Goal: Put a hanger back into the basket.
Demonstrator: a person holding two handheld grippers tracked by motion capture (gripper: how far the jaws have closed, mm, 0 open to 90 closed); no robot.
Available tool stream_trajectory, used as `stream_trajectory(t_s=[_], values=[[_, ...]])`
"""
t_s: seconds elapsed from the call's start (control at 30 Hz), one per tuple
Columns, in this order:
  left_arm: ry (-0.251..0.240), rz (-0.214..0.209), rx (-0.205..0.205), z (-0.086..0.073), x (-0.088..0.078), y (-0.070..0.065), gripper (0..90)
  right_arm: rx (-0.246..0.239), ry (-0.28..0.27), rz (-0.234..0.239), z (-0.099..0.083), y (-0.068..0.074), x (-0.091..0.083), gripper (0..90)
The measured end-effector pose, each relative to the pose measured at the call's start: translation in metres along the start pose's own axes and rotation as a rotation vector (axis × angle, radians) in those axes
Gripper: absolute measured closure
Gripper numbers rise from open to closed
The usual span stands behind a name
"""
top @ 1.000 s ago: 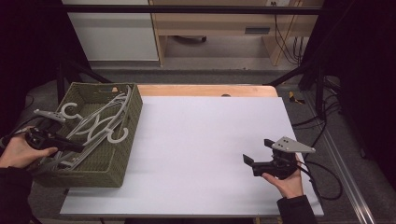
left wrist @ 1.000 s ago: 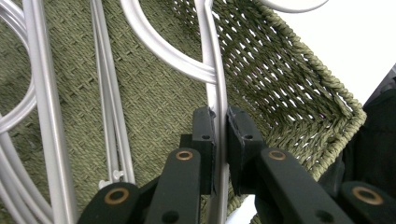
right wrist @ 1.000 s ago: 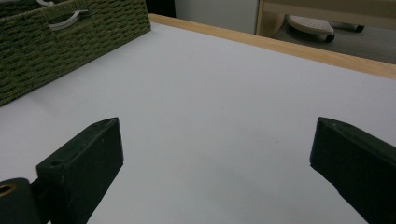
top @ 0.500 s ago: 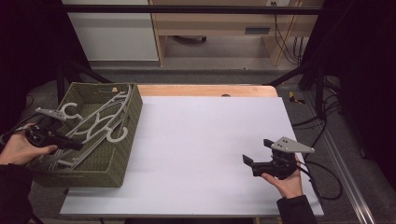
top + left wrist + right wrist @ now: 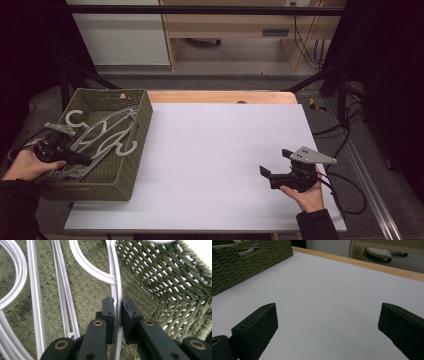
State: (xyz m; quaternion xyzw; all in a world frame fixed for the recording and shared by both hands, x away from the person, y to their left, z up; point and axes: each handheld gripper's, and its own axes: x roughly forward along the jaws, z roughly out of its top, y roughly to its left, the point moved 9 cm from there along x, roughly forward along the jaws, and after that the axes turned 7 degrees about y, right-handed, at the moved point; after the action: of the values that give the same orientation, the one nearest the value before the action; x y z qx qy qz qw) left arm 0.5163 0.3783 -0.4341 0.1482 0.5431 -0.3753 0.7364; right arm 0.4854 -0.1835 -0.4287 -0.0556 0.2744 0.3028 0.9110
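The white counter [image 5: 215, 150] lies bare between the basket [image 5: 131, 165] and the right hand-held gripper [image 5: 272, 175], so a hand could cross it freely. Inside the basket, hangers [image 5: 107, 135] crowd the floor. Its woven wall [image 5: 175, 290] rises just beside the left hand-held gripper [image 5: 118, 315].

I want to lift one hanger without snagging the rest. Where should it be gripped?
On its straight bar, from above, as the left gripper does now: the hanger lies flat in the basket, and that thin bar fits between the jaws, clear of the curved hooks.
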Motion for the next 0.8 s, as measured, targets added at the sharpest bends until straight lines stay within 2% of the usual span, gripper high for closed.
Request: stream_trajectory(t_s=[0.1, 0.17, 0.3, 0.37, 0.43, 0.47, 0.5, 0.53, 0.57, 0.7, 0.77, 0.8], values=[[-0.023, 0.005, -0.007, -0.001, 0.000, -0.001, 81.0, 0.001, 0.000, 0.000, 0.000, 0.000, 0.000, 3.0], [-0.037, 0.023, -0.005, -0.002, 0.001, -0.001, 80.7, 0.004, -0.002, -0.001, 0.000, 0.000, 0.000, 3.0], [-0.029, 0.065, 0.017, -0.002, 0.005, -0.004, 74.9, 0.003, -0.003, 0.001, 0.000, 0.000, 0.000, 3.0], [-0.027, 0.099, 0.035, 0.001, 0.007, -0.005, 70.9, 0.004, -0.003, 0.001, 0.000, 0.001, 0.001, 3.0], [-0.054, 0.143, 0.039, 0.008, 0.009, -0.007, 65.5, 0.005, -0.002, 0.002, 0.000, 0.001, 0.001, 3.0], [-0.050, 0.160, 0.059, 0.011, 0.011, -0.008, 64.4, 0.001, 0.000, 0.003, 0.000, 0.001, 0.001, 3.0], [-0.058, 0.162, 0.056, 0.015, 0.013, -0.009, 65.1, 0.003, 0.000, 0.002, 0.000, 0.001, 0.001, 3.0], [-0.059, 0.183, 0.061, 0.019, 0.016, -0.010, 65.0, 0.000, 0.002, 0.002, 0.000, 0.001, 0.001, 3.0], [-0.056, 0.185, 0.062, 0.021, 0.018, -0.011, 67.1, 0.004, -0.003, 0.002, 0.000, 0.001, 0.001, 3.0], [-0.034, 0.242, 0.065, 0.028, 0.027, -0.008, 66.8, 0.002, -0.005, 0.000, 0.001, 0.000, -0.001, 3.0], [-0.024, 0.247, 0.063, 0.028, 0.031, -0.007, 66.5, 0.006, -0.008, 0.001, 0.001, 0.000, -0.001, 3.0], [-0.039, 0.252, 0.056, 0.030, 0.032, -0.007, 66.4, 0.006, -0.008, 0.001, 0.001, 0.000, -0.001, 3.0]])
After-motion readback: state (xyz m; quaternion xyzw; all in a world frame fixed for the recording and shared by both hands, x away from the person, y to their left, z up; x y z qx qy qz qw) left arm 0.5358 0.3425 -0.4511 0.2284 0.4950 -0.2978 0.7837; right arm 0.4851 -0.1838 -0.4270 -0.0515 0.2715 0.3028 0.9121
